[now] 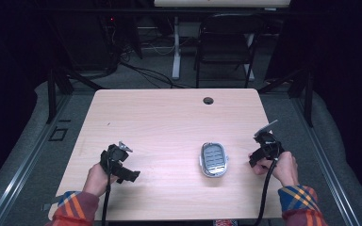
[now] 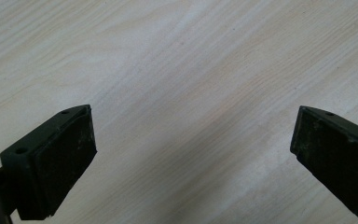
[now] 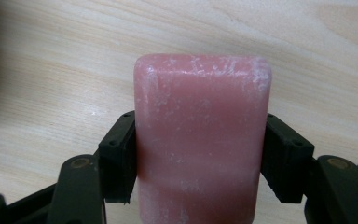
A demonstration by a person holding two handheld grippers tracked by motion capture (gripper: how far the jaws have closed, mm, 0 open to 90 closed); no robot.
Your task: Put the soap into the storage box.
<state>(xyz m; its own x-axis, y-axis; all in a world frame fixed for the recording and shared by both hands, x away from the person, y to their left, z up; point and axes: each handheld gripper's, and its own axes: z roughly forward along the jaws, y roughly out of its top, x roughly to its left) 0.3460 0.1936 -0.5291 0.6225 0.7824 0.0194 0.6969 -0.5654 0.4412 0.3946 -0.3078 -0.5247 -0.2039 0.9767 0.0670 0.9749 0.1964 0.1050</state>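
Your left claw (image 1: 122, 165) rests low over the left part of the counter (image 1: 169, 117), and its jaws stand wide apart with nothing between them; in the left gripper view you see bare pale wood (image 2: 191, 70) between the two black pads (image 2: 63, 158). I judge that you keep it released and aside so that it does not disturb the work, and so that it is ready to help when needed.

In the middle, a little to the right, the grey soap dish (image 1: 214, 159) lies flat on the counter, with its ribbed inside facing up and nothing in it. It lies between your two hands, nearer to the right one, which makes it an easy target for that hand.

Your right claw (image 1: 264, 149) is at the right edge of the counter, just beside the dish but apart from it. It is clenched on the pink soap bar (image 3: 200, 140): in the right gripper view the two pads press on the long sides of the bar, and the bar stands out forward past the jaws, above the wood. This grip on the narrow width leaves the front end of the soap free, so I think you can lower that end into the dish first. The surface looks dusty white and perhaps slippery, so the firm squeeze is reasonable.
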